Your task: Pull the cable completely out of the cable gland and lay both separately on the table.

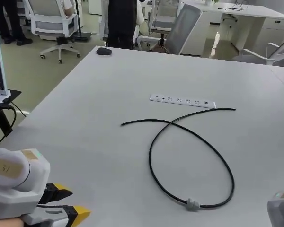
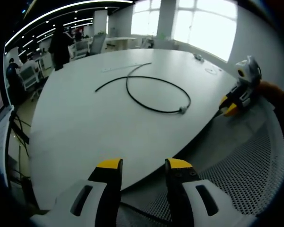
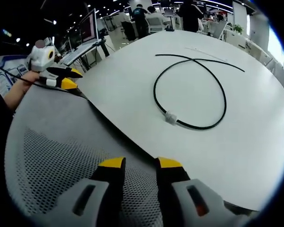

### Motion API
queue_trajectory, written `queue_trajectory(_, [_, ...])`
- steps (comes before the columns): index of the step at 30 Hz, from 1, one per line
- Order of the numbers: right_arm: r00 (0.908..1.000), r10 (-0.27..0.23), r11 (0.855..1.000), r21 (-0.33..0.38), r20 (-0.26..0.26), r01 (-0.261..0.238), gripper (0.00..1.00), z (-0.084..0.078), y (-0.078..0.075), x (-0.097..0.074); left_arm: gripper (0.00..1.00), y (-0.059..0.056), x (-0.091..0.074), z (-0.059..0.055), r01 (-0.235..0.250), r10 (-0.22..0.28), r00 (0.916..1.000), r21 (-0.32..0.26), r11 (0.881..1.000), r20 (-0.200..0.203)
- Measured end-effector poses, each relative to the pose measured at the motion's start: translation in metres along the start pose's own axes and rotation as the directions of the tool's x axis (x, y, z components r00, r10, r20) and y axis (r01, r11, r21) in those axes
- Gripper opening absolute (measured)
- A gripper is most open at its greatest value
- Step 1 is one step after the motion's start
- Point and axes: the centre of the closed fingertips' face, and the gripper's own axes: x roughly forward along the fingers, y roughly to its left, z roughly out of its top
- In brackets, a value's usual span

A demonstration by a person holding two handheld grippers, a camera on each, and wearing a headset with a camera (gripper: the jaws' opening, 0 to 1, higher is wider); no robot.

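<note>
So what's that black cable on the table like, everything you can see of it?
The cable is thin and black, lying flat on the white table in one loop. It crosses itself at the far side, its two free ends pointing apart, left and right. A small grey cable gland sits threaded on it at the loop's near edge. Nothing grips it.

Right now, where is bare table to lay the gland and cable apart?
Widest bare patch: left of the cable loop, between it and the left gripper. Inside the loop is bare too. Tighter beyond the crossing, by the power strip, and at the gland.
</note>
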Motion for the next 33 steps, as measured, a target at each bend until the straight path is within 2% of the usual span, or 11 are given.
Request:
queue_trajectory(4, [0.9999,-0.017,1.000,-0.007,-0.001,0.017,0.26,0.000,-0.002,0.000,0.37,0.000,0.000,0.000,0.000,0.000,1.0000,0.001,1.000,-0.004])
queue_trajectory(6, [0.9998,-0.015,1.000,-0.008,-0.016,0.015,0.26,-0.002,-0.002,0.001,0.37,-0.001,0.000,0.000,0.000,0.000,1.0000,0.001,1.000,-0.002])
queue_trajectory(15, [0.9998,-0.018,1.000,-0.006,-0.011,0.018,0.26,-0.002,-0.003,0.000,0.37,0.000,0.000,0.000,-0.004,0.004,1.0000,0.009,1.000,-0.006])
queue_trajectory(26, [0.9996,-0.026,1.000,0.005,-0.012,0.026,0.26,-0.003,-0.005,0.001,0.35,0.000,0.001,-0.004,-0.008,0.009,0.9996,0.034,0.999,-0.028])
queue_trajectory(29, [0.9995,-0.025,1.000,0.002,-0.020,0.025,0.26,-0.004,-0.005,0.001,0.36,-0.004,0.001,-0.003,0.021,-0.020,0.9995,0.035,0.999,-0.024])
queue_trajectory(31, [0.9995,-0.025,1.000,0.000,-0.020,0.025,0.26,-0.004,-0.005,0.001,0.36,-0.010,0.002,-0.007,0.055,-0.053,0.9974,0.046,0.997,-0.050])
queue_trajectory(33, [0.9995,-0.025,1.000,0.000,-0.021,0.025,0.25,-0.004,-0.004,0.001,0.36,-0.010,0.002,-0.008,0.059,-0.056,0.9969,0.055,0.997,-0.056])
